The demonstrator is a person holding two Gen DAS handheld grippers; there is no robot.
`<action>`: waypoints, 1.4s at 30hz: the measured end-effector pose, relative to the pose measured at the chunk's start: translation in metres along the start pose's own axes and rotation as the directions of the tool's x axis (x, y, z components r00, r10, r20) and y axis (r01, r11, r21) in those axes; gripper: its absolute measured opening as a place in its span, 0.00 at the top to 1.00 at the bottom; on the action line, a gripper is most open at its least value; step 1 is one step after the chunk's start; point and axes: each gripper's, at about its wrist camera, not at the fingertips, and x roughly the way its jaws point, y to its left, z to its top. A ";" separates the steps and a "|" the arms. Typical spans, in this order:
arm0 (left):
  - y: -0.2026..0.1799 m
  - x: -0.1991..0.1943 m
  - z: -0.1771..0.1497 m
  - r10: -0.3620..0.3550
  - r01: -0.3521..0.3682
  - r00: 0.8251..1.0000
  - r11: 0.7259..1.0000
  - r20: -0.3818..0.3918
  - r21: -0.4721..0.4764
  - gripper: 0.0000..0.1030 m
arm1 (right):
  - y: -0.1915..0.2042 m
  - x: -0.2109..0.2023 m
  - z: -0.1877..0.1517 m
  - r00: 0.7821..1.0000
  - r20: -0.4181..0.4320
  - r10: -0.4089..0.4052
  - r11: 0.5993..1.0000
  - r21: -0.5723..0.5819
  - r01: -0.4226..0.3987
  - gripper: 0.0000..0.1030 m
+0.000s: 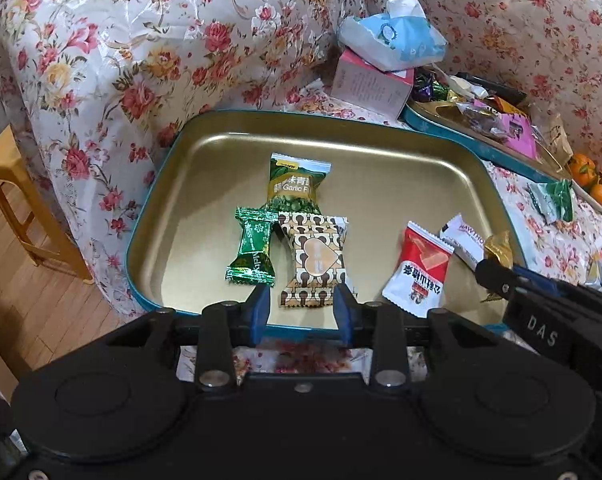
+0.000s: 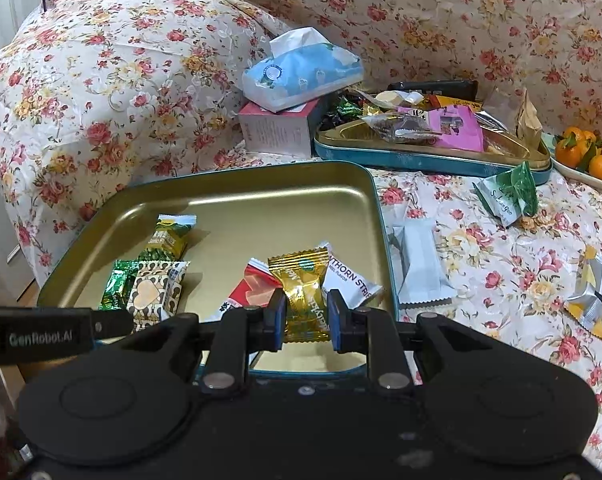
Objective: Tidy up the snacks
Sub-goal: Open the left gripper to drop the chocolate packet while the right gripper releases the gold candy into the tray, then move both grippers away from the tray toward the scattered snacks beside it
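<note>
Gold candy (image 2: 304, 296): held in the right tongs (image 2: 304, 316), pinched tight between the blue pads, just above the near edge of the tin.
Left tongs (image 1: 301, 307): half open, nothing between the pads, tipped down over the near rim of the tin; the brown pack shows in the gap.
Writing: "Garlic" on the green-yellow pack (image 1: 298, 182), "HAWTHORN" on the white pack (image 2: 351, 282), "DAS" and "GenRobot.AI" on the tongs.
Tin (image 1: 401, 184): gold inside, blue rim; holds the green-yellow pack, a green candy (image 1: 253, 246), the brown pack (image 1: 317, 262), a red pack (image 1: 419, 270) and the white pack.
Far tin (image 2: 421, 156): full of mixed sweets.
Cloth: flowers; silver packs lie loose on it.
</note>
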 end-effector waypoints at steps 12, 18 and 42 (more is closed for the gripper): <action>-0.018 -0.018 -0.008 0.013 -0.015 0.999 0.998 0.044 0.063 0.58 | -0.004 -0.014 -0.004 0.999 0.034 0.009 1.000 0.015 -0.010 0.75; -0.027 -0.026 -0.011 0.006 -0.010 0.999 0.997 0.050 0.083 0.58 | -0.007 -0.023 -0.001 0.998 0.062 0.016 0.999 0.030 -0.018 0.75; -0.152 -0.037 -0.048 -0.140 0.130 0.990 0.931 0.003 0.340 0.58 | -0.125 -0.086 -0.065 0.977 0.076 -0.200 0.952 0.251 0.175 0.71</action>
